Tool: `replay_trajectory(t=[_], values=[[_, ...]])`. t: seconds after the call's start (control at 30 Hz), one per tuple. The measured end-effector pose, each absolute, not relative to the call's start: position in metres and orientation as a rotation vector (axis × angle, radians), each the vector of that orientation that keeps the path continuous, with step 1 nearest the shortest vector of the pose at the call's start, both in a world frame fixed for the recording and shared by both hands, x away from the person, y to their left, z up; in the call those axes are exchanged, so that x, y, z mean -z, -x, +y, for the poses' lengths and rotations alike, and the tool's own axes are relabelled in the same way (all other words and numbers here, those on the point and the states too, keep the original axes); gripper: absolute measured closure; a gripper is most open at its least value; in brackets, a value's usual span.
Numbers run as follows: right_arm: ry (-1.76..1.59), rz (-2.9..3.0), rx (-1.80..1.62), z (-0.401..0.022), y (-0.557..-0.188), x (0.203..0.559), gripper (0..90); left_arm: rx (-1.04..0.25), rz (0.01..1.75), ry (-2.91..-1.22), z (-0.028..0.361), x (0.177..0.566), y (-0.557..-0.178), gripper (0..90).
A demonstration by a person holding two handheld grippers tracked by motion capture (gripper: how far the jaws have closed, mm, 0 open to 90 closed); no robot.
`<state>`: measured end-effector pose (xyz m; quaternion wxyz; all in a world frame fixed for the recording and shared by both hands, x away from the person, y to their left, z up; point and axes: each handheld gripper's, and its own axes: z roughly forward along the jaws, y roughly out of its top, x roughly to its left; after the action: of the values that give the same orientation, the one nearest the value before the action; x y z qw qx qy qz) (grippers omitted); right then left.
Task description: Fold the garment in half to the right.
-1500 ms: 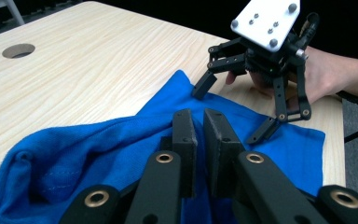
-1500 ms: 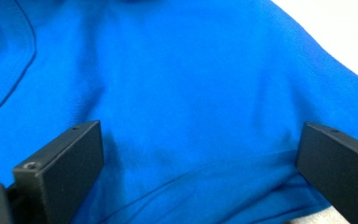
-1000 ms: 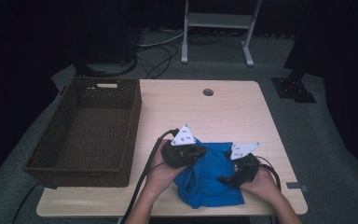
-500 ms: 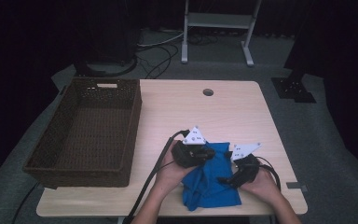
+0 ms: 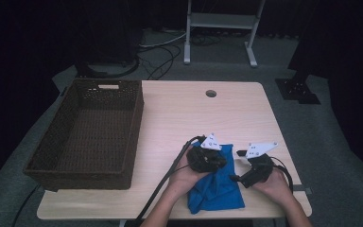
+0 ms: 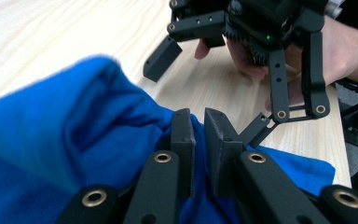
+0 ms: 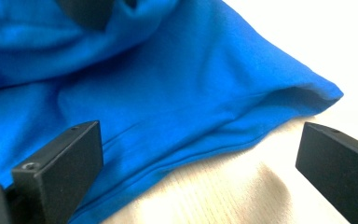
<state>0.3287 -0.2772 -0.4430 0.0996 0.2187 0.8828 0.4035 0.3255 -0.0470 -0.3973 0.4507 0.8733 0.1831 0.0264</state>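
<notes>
I see one blue cloth [image 5: 216,187], soft and rumpled, lying bunched near the front edge of the table [image 5: 179,118], between my two hands. Its folds rise in a hump at the left gripper view and thin out to a flat hem in the right gripper view, where a corner lies on bare wood.

My left gripper [image 6: 199,140] has its jaws nearly together, clenched on a raised fold of the cloth. My right gripper [image 7: 200,172] stands released, its jaws wide apart, low over the cloth's edge with the hem between them and neither pad pressing on it.

I count two grippers, each in one hand, and one cloth. There is one container: a dark woven basket [image 5: 89,137] at the left side of the table, well apart from the cloth, with nothing visible in it.
</notes>
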Motion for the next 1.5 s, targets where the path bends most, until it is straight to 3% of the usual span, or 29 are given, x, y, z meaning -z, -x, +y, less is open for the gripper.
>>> replay_trajectory(t=[0.53, 1.2, 1.5], values=[[-0.666, 2.592, -1.189, -0.283, -0.331, 0.442, 0.1, -0.051, 0.451, -2.194, -0.054, 0.404, -0.326, 71.8], [-0.734, 2.543, -1.239, -0.299, -0.334, 0.439, 0.1, -0.199, 0.507, -2.134, -0.029, 0.391, -0.329, 20.4], [-0.744, 2.535, -1.250, -0.302, -0.334, 0.438, 0.1, -0.262, 0.610, -2.084, -0.008, 0.389, -0.338, 2.4]])
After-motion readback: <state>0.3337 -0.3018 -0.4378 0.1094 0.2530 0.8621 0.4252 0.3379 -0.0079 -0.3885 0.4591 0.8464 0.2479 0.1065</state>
